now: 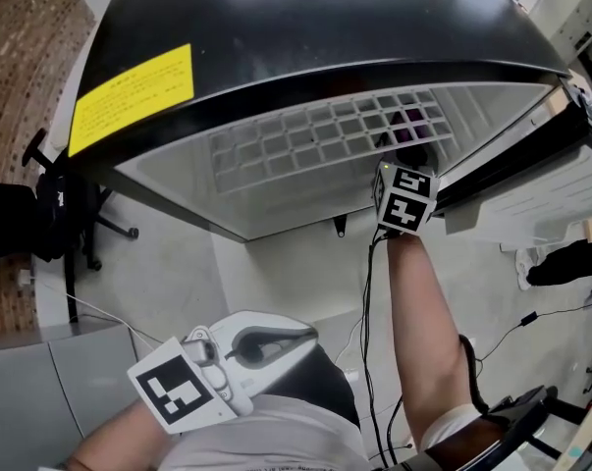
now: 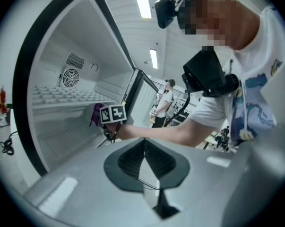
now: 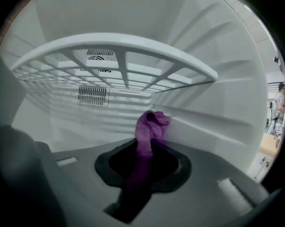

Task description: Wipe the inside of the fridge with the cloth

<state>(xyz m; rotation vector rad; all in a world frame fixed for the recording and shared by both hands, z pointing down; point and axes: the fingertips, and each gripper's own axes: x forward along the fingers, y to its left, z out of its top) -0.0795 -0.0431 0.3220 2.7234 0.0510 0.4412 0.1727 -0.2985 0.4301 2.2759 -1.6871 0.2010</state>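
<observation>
The fridge point(image 1: 305, 27) stands open, white inside, with a wire shelf point(image 1: 315, 145) across it. My right gripper point(image 3: 147, 150) reaches in below that shelf and is shut on a purple cloth point(image 3: 151, 126). The bunched cloth presses against a ledge on the right inner wall point(image 3: 218, 122). In the head view the cloth point(image 1: 411, 119) shows through the shelf above the right gripper's marker cube point(image 1: 405, 199). The left gripper view shows the same cube point(image 2: 113, 113) and cloth point(image 2: 95, 113) inside the fridge. My left gripper point(image 2: 144, 150) is held back near my body, outside the fridge, shut and holding nothing.
The fridge door point(image 1: 531, 199) stands open at the right. A vent grille point(image 3: 92, 96) and a fan point(image 2: 70, 77) sit on the back wall. A black chair point(image 1: 50, 209) stands left of the fridge, with cables on the floor. A person point(image 2: 165, 105) stands far off.
</observation>
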